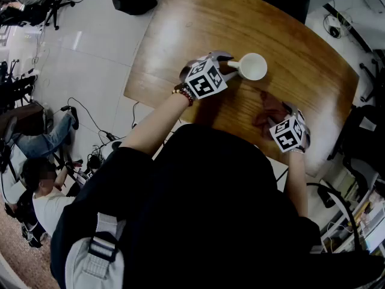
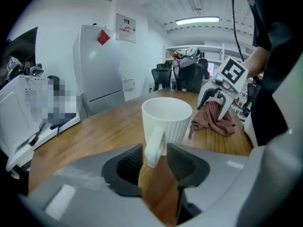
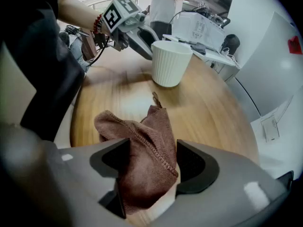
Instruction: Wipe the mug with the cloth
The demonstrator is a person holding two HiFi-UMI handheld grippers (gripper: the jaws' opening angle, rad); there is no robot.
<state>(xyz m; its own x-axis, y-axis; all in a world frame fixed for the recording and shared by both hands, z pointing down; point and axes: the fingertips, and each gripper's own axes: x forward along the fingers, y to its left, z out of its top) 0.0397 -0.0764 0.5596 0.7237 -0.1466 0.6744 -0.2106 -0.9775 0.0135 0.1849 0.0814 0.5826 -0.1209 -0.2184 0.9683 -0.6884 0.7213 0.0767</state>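
Note:
A white ribbed mug (image 1: 252, 66) stands upright on the round wooden table (image 1: 198, 29). My left gripper (image 1: 231, 65) reaches in from the left, and in the left gripper view the mug's handle (image 2: 153, 148) sits between its pads, which close on it. A crumpled brown cloth (image 1: 269, 108) lies on the table near the front right edge. My right gripper (image 1: 275, 117) points steeply down over it. In the right gripper view the cloth (image 3: 142, 145) bunches between the wide-spread jaws, with a gap showing beside the right pad. The mug (image 3: 170, 63) stands beyond it.
The table's near edge runs just below the right gripper. A person sits on the floor (image 1: 42, 185) at the left among cables. A white cabinet (image 2: 97, 65) and a white machine (image 2: 28, 108) stand beyond the table.

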